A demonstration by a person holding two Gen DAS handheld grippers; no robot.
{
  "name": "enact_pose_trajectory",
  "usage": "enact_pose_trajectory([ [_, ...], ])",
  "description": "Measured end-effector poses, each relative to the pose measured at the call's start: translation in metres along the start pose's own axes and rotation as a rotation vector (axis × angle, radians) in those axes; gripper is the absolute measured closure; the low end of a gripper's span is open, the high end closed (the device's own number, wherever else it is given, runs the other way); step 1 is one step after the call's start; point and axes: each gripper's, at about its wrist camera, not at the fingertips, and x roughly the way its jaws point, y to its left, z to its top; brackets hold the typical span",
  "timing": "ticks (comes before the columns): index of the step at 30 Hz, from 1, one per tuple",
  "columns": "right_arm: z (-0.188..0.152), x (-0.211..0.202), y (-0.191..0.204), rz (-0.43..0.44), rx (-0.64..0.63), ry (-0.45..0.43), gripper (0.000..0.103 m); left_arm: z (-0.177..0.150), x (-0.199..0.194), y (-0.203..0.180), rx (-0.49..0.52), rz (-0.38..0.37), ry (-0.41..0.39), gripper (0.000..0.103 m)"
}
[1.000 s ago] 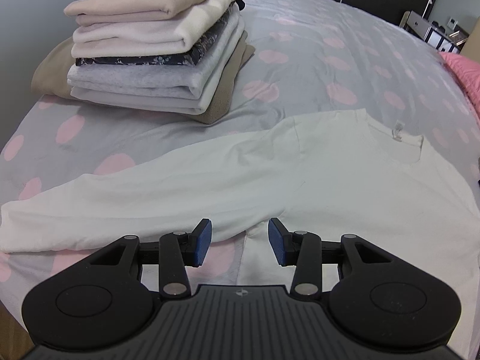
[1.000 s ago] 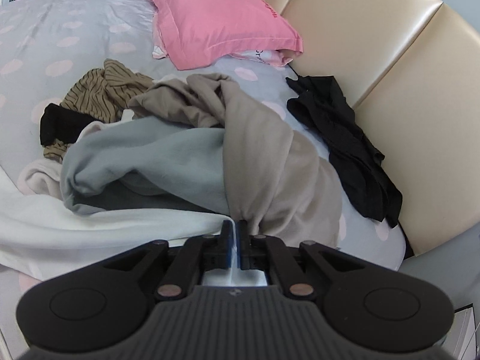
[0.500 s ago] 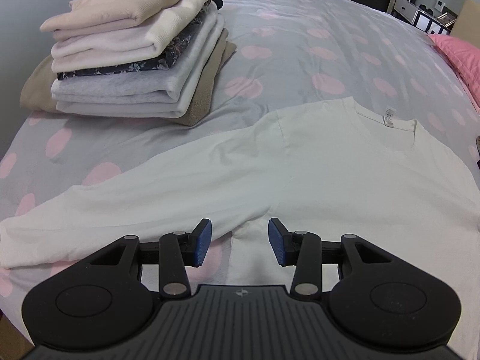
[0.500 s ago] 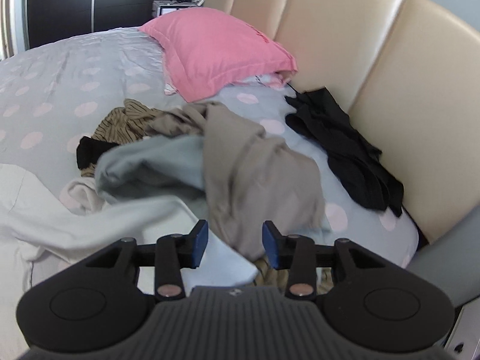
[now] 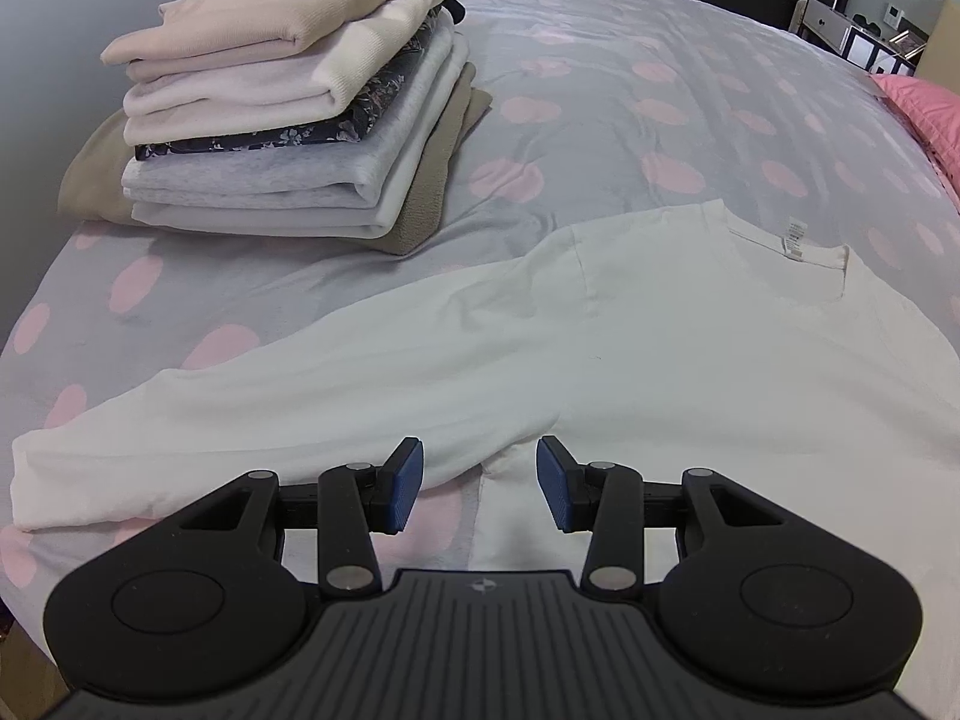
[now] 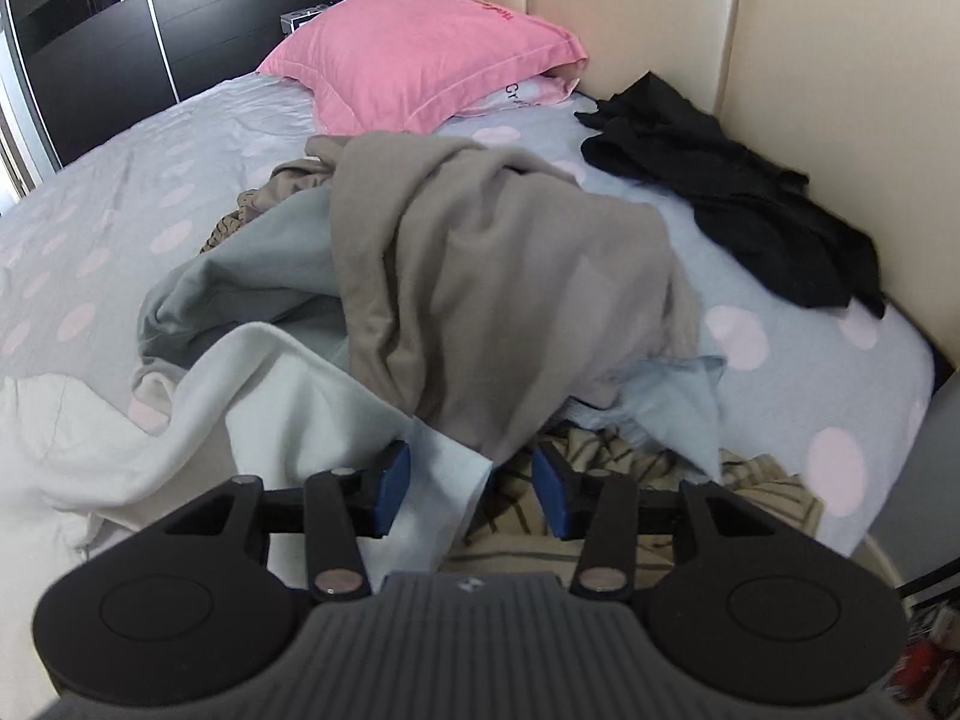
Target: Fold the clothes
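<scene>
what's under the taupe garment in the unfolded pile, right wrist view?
Under the taupe garment: a grey-blue garment sticking out left, light blue fabric at its lower right edge, and a striped beige piece nearer the camera. How far each runs underneath is covered.

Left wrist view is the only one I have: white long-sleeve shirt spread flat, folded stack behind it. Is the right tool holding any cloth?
Observer: No. The right tool is open, with the white shirt's sleeve lying loose beside its left pad.
Operator: What lies ahead of that tool?
Observer: An unfolded heap: a taupe garment draped over a grey-blue one.
Operator: Anything else waiting to be folded there?
Observer: A black garment is crumpled against the beige headboard, apart from the heap.
Operator: And under the right tool?
Observer: A striped beige garment, partly hidden by the tool.
</scene>
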Motion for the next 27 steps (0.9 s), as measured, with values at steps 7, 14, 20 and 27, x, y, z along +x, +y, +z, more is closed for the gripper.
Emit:
enact_pose_trajectory([
  [7, -0.005, -0.006, 0.009, -0.006, -0.016, -0.029, 0.090, 0.001, 0.000, -0.003, 0.010, -0.005, -0.004, 0.063],
  [14, 0.004, -0.056, 0.015, -0.072, -0.013, -0.077, 0.091, 0.001, -0.001, -0.005, 0.019, -0.015, -0.010, 0.063],
  [20, 0.031, -0.125, 0.029, -0.046, -0.057, -0.128, 0.092, 0.002, -0.007, 0.000, 0.000, -0.033, -0.023, 0.063],
  [27, 0.053, -0.200, 0.059, 0.040, -0.091, -0.151, 0.092, 0.003, -0.014, 0.006, -0.025, -0.054, -0.040, 0.063],
])
